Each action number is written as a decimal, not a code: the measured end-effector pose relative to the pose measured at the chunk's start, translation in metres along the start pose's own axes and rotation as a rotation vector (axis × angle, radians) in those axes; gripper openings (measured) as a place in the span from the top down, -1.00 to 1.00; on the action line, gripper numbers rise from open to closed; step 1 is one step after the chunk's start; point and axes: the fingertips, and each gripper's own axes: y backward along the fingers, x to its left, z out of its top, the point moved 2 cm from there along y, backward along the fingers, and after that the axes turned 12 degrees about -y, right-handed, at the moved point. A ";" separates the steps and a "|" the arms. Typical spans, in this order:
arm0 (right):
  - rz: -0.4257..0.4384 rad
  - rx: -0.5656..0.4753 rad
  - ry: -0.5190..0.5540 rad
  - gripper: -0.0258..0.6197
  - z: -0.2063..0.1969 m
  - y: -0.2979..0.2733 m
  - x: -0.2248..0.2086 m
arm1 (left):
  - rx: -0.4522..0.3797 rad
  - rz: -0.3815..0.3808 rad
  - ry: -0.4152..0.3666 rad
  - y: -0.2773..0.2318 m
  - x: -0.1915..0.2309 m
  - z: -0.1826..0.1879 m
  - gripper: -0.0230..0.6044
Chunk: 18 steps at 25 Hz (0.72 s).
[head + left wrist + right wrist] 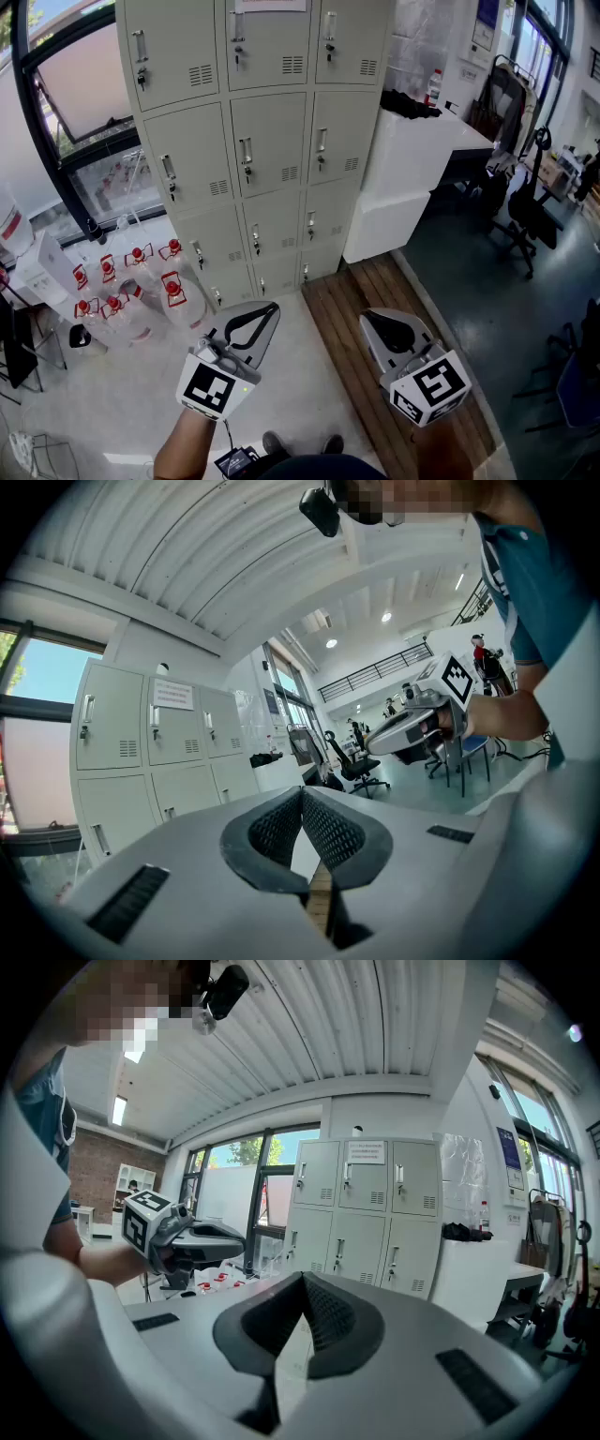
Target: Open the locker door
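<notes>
The beige lockers (267,141) stand in a grid ahead of me, every door closed, each with a small handle and lock. My left gripper (274,307) is held low, well in front of them, shut with nothing in it. Beside it to the right, my right gripper (367,319) is also shut and empty. In the left gripper view the jaws meet at the tip (302,793), with the lockers (150,752) off to the left. In the right gripper view the closed jaws (302,1279) point towards the lockers (366,1218).
Several water bottles with red caps (127,286) stand on the floor left of the lockers, below a window. A white counter (412,159) adjoins the lockers on the right. Office chairs (525,211) stand further right. A wooden floor strip (361,300) runs underfoot.
</notes>
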 end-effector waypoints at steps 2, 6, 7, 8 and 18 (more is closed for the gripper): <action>-0.003 0.000 -0.002 0.81 0.000 -0.004 0.004 | -0.005 -0.001 0.001 0.003 0.004 -0.002 0.87; -0.011 0.000 -0.003 0.81 0.002 -0.013 0.009 | -0.008 -0.001 0.010 0.009 0.014 -0.010 0.87; -0.015 0.001 -0.003 0.81 0.002 -0.016 0.011 | -0.007 -0.002 0.012 0.011 0.016 -0.012 0.87; -0.020 0.002 -0.004 0.81 0.002 -0.018 0.012 | -0.005 -0.004 0.015 0.013 0.018 -0.014 0.87; -0.033 -0.036 -0.067 0.81 0.005 -0.047 0.039 | -0.026 -0.010 0.019 0.039 0.046 -0.036 0.87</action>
